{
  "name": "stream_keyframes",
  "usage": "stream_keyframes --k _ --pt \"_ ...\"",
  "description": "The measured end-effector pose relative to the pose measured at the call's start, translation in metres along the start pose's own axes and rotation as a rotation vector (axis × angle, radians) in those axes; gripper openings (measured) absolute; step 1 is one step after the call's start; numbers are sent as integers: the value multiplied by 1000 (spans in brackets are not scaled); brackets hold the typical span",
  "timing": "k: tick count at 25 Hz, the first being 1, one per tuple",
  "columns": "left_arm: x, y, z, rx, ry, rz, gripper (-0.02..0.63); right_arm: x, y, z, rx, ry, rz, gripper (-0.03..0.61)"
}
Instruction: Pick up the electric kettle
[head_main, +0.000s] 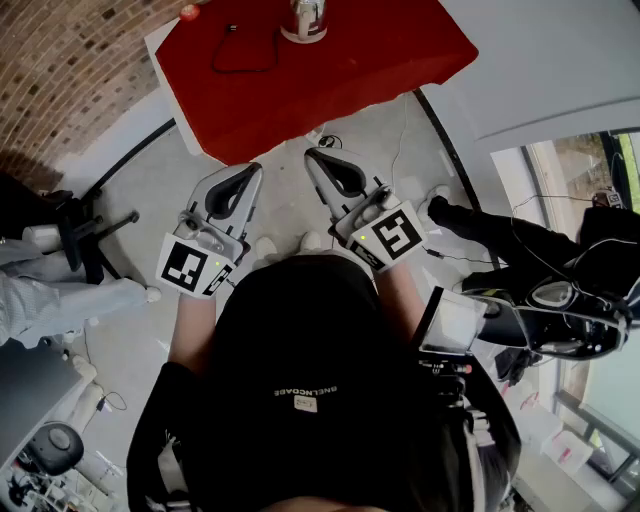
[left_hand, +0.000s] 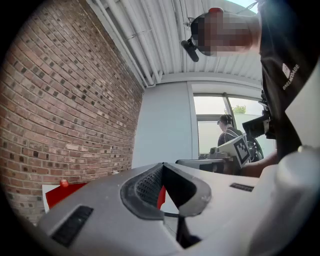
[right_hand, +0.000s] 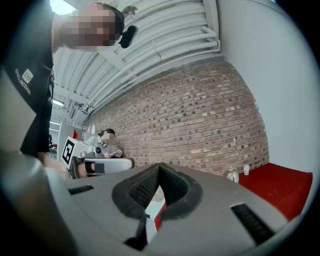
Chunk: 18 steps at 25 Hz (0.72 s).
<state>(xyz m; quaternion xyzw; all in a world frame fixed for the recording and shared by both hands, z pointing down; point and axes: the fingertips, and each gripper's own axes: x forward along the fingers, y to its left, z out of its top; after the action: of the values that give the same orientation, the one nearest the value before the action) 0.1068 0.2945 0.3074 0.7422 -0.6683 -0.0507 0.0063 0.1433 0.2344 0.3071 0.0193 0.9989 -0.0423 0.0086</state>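
Note:
The electric kettle (head_main: 305, 20), silver with a white base, stands at the far edge of the red table (head_main: 400, 50) in the head view. It shows small and distant in the right gripper view as the kettle (right_hand: 231, 176) beside the red table (right_hand: 280, 185). A black cord (head_main: 245, 55) lies on the red top to its left. My left gripper (head_main: 247, 172) and right gripper (head_main: 318, 158) are held side by side before the table's near edge, well short of the kettle. The jaws of both the left gripper (left_hand: 162, 166) and the right gripper (right_hand: 159, 166) meet at their tips, with nothing between them.
A small red thing (head_main: 188, 12) sits at the table's left corner. An office chair (head_main: 85, 235) and a seated person are at the left. Another person (head_main: 540, 290) with equipment stands at the right. A brick wall (head_main: 70, 60) runs behind the table, and cables lie on the floor.

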Motion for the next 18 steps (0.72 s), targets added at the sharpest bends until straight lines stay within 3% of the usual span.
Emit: stream_keyframes --k 9,18 --pt "-8 14 4 -19 -23 16 4 11 13 -6 -8 17 18 5" --pt "-30 28 2 -38 -23 -19 4 32 29 -17 -23 52 10 5"
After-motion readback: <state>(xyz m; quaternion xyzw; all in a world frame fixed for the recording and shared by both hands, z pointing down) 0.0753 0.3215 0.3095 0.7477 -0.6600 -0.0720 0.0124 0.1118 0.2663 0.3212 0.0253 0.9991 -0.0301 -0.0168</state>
